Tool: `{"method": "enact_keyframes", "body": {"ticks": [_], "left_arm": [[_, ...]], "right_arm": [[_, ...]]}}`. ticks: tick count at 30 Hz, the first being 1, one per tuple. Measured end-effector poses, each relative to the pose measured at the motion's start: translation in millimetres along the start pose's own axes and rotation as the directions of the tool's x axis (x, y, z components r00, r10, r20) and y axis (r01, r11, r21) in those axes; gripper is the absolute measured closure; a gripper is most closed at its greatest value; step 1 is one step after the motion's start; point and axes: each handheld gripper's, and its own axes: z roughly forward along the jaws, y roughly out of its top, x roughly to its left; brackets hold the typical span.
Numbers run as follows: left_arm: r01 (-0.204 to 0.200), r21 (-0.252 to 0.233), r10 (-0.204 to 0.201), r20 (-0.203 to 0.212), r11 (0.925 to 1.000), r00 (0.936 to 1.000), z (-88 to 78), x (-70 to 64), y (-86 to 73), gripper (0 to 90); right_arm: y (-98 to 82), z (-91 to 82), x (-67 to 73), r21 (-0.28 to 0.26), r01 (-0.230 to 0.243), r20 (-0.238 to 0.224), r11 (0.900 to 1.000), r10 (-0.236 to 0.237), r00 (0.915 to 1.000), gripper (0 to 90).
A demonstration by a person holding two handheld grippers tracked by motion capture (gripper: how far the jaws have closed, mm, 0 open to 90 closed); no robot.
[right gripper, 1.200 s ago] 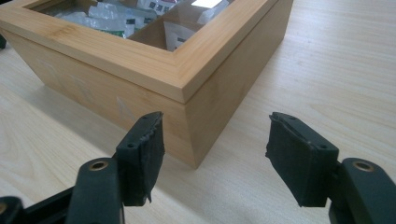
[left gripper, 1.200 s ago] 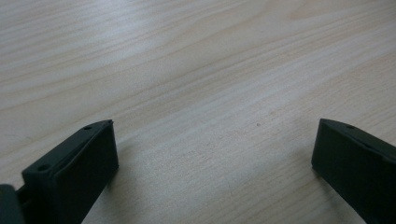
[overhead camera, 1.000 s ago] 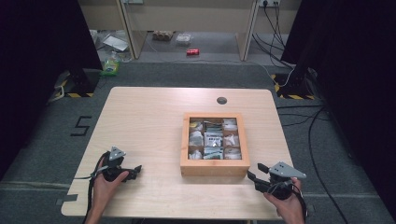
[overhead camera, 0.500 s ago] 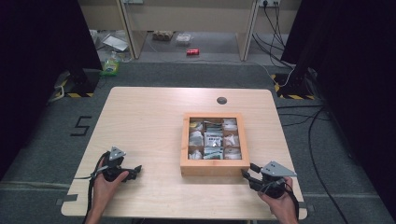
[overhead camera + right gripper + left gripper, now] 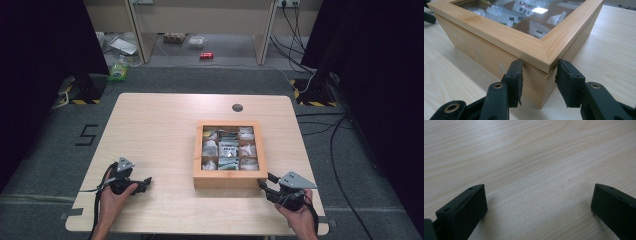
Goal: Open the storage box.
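A wooden box [image 5: 227, 179] with a glass lid stands right of the table's middle, with packets in its compartments. My right gripper [image 5: 265, 182] is at its near right corner. In the right gripper view the box [image 5: 486, 30] has that corner between the jaws of the right gripper [image 5: 539, 75]. One pad lies on the front wall under the lid rim, the other on the side wall. The jaws have just been closing on it. My left gripper [image 5: 145, 181] rests low over the table near the front left, and in its own view the left gripper [image 5: 537, 195] is open over bare wood.
The pale wooden table [image 5: 160, 125] has a small dark round cap [image 5: 237, 107] near its far edge. Beyond it on the floor lie a red can [image 5: 206, 55], a green item [image 5: 118, 74] and cables [image 5: 320, 120] at the right.
My right gripper has shifted a little left up to the box's near right corner, and its jaws have narrowed around it. The left hand has stayed put.
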Motion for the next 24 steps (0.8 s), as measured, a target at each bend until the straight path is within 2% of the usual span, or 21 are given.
{"method": "enact_keyframes", "body": {"ticks": [9,24], "left_arm": [[0.000,0.000,0.000,0.000,1.0000,1.0000,0.0,0.0,0.0,0.0],[0.000,0.000,0.000,0.000,1.0000,1.0000,0.0,0.1,0.0,0.0]], "right_arm": [[6.8,0.1,-2.5,-0.056,-0.023,-0.018,0.998,0.022,0.9996,57.5],[20.4,0.0,-7.4,-0.112,-0.050,-0.029,0.992,0.047,0.9985,57.6]]}}
